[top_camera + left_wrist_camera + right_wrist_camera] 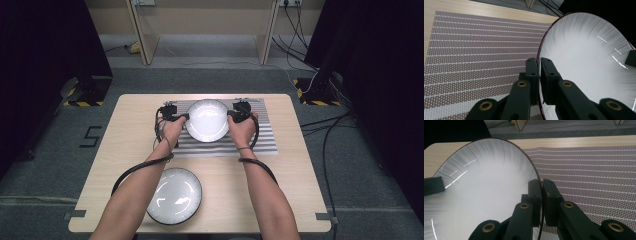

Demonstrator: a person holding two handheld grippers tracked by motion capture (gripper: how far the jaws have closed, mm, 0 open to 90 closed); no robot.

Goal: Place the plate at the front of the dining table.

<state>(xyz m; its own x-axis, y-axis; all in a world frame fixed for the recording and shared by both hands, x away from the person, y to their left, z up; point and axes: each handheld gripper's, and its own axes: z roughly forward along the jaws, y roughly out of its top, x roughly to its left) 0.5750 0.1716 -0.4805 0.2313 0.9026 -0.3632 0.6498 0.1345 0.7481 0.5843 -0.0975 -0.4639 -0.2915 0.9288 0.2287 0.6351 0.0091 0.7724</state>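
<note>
Over striped mat | left claw, right claw pinching white plate rim

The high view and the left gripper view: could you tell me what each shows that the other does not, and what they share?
High view alone: a second plate near the table's front edge, both forearms, and the floor around.

Left gripper view alone: the left gripper close up, jaws shut on the white plate's dark rim, and the placemat's dotted weave.

Both: the white plate over the striped placemat, gripped at opposite rims, and the right gripper.
</note>
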